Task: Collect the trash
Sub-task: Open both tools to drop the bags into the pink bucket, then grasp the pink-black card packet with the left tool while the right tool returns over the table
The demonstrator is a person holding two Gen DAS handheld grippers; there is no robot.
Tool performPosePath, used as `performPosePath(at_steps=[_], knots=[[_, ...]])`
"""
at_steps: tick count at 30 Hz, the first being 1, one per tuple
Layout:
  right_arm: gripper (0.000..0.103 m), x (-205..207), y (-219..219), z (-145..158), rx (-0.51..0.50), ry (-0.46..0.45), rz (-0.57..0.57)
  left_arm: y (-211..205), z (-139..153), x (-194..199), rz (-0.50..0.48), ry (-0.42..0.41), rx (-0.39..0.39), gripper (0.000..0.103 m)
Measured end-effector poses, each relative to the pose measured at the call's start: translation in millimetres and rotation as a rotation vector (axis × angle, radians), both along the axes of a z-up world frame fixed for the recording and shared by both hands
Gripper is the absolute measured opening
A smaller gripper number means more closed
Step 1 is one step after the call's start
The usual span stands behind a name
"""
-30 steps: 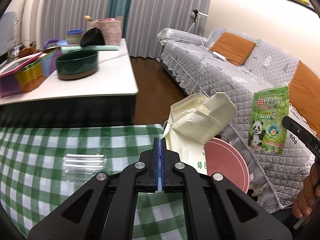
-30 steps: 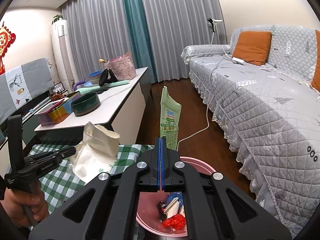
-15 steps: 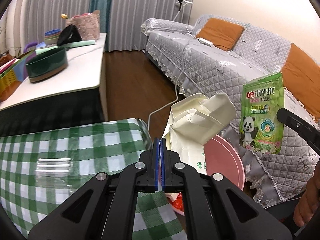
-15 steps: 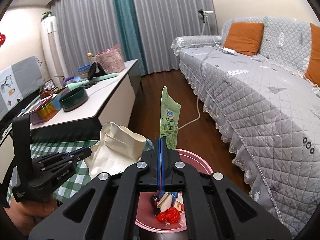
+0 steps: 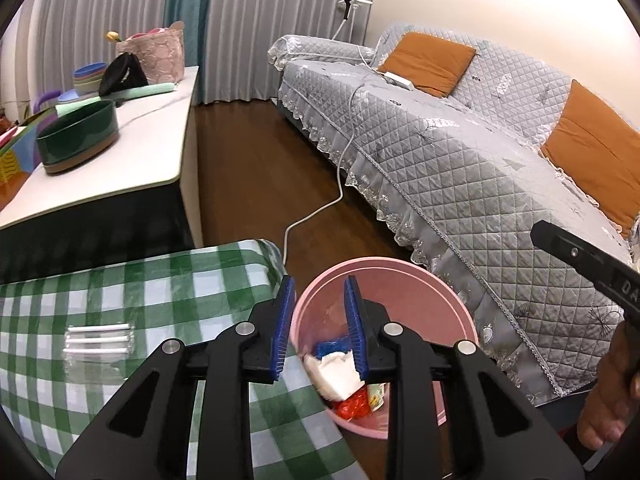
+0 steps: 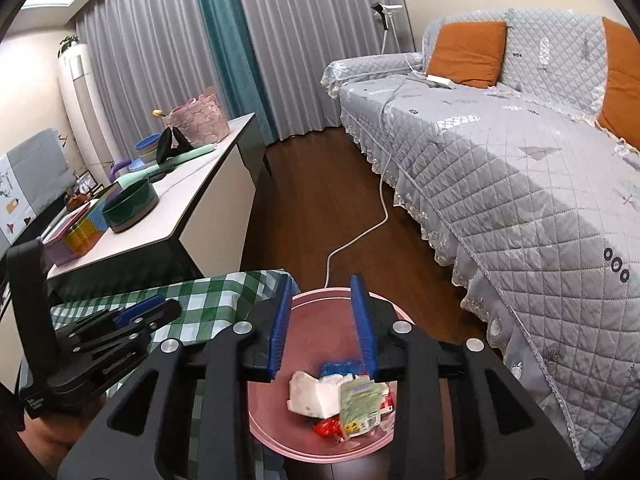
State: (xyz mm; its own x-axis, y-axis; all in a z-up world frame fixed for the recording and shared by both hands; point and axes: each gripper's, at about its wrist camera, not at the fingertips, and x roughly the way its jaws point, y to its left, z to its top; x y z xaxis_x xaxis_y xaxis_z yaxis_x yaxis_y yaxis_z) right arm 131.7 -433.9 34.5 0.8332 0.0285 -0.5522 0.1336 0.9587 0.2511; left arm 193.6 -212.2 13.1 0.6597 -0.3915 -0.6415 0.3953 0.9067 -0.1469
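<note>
The grey quilted sofa [image 6: 520, 168] is seen along the right. The checked worktop [image 5: 120, 304] is edged by the pink bin [image 6: 384, 440], in which a white paper bag [image 6: 316, 394] and a green packet [image 6: 360, 400] are lodged. Left gripper [image 5: 318, 320], right gripper [image 6: 322, 320]: jaws just opened, apart, nothing between.

Little can be read. In the left wrist view the right gripper [image 5: 576, 256] carries pale letters at the frame edge, "DA", cut off there. In the right wrist view the left gripper [image 6: 132, 312] has a line of small print on its body, too blurred to read. The green packet [image 6: 360, 404] in the pink bin [image 6: 320, 450] bears print too small to make out.
</note>
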Motion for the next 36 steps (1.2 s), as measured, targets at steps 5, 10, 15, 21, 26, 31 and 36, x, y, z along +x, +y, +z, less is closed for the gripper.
performPosePath(at_steps=[5,10,15,21,26,31,36], knots=[[0.032,-0.4,5.1,2.1,0.001,-0.005,0.004,30.2,6.4,-10.9,0.028,-0.011,0.006,0.026],[0.032,-0.6,18.0,6.1,0.011,-0.015,0.024,77.6,16.8,-25.5,0.078,-0.03,0.015,0.026],[0.032,-2.5,40.1,9.3,-0.002,-0.022,0.059,133.6,20.2,-46.2,0.148,-0.027,0.015,0.026],[0.032,-6.0,63.4,11.6,-0.013,-0.022,0.108,183.4,-0.5,-74.6,0.216,0.029,-0.002,0.026],[0.032,-8.9,79.3,10.5,-0.034,-0.016,0.135,181.8,-29.2,-104.7,0.201,0.09,-0.016,0.026],[0.032,-5.6,92.5,6.3,-0.04,-0.002,0.159,155.1,-48.5,-126.8,0.124,0.102,0.032,0.026],[0.032,-0.8,108.7,4.0,-0.051,0.003,0.181,138.2,-65.1,-141.8,0.067,0.11,0.083,0.026]])
